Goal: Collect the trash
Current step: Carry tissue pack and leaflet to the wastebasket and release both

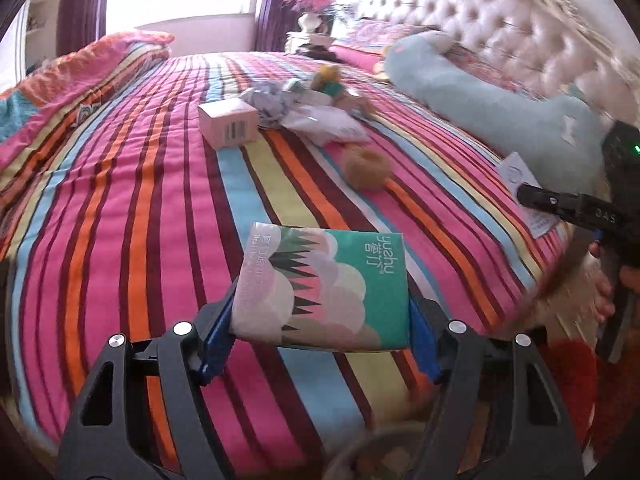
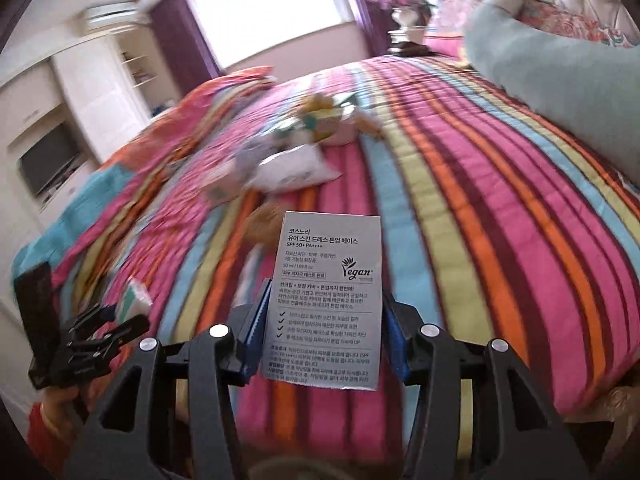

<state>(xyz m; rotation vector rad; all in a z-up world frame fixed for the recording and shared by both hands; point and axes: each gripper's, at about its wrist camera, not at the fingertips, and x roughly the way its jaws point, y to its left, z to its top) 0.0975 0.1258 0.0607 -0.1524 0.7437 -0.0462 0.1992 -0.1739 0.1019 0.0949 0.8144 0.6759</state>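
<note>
Glossy plastic tissue pack [image 1: 326,288], matt grey cardboard box [image 2: 326,300], quilted cloth striped bedspread [image 1: 160,160]

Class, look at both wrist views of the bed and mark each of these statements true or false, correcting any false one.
1. The left gripper holds a green tissue pack between its jaws. True.
2. The right gripper has nothing in its jaws. False: they grip a grey printed carton.
3. A pink box with a barcode stands on the striped bedspread. True.
4. The long pale-blue plush pillow lies on the floor. False: it lies on the bed near the tufted headboard.
5. All the litter is off the bed. False: crumpled wrappers and the pink box remain on it.
</note>
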